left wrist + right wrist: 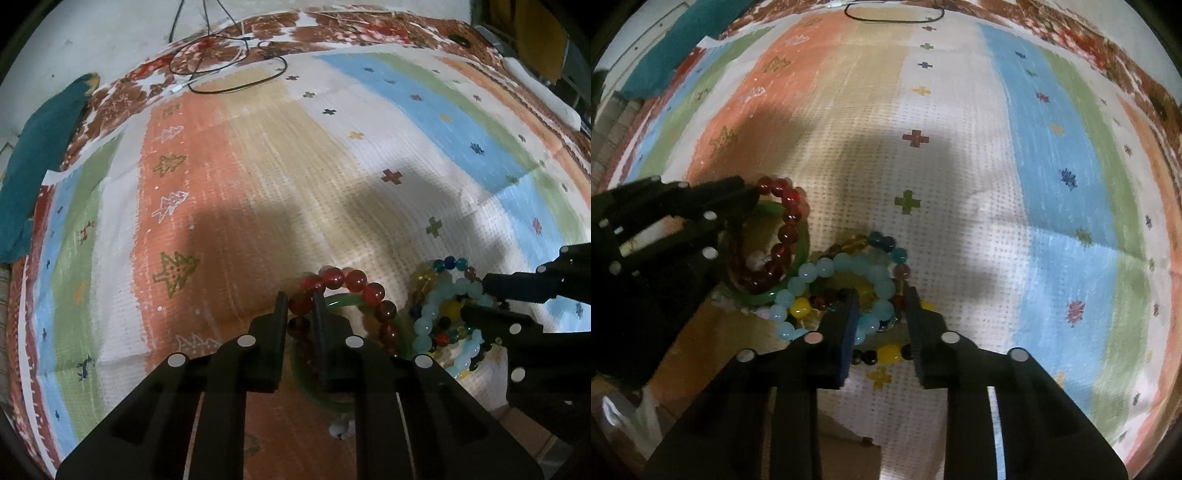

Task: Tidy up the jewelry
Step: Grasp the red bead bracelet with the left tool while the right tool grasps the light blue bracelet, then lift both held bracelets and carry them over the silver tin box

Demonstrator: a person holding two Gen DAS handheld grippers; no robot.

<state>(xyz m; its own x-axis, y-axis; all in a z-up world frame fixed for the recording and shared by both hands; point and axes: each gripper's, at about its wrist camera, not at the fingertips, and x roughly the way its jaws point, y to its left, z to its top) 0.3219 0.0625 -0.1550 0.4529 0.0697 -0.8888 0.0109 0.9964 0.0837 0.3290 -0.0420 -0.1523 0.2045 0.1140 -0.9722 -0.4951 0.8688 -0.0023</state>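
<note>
Striped in orange, cream, blue and green with small crosses and trees, a woven mat (258, 166) covers the surface, with a black cable (236, 70) looped at its far edge and a teal cloth (40, 166) at the left. Low over the mat, the left hand-held gripper (300, 306) points forward with its fingers narrowed around beads of the red bead bracelet (354, 291), grasping it; that bracelet lies partly across a green bangle (803, 251). Just beside these, to the right, sits a tangle of pale blue beads (827, 269) and mixed yellow, dark and teal beads (888, 354). The right hand-held gripper (881, 306) comes in low from the near side, its fingers set part-way apart on either side of the pale blue strand, so whether it is clenched on the beads I cannot tell.
</note>
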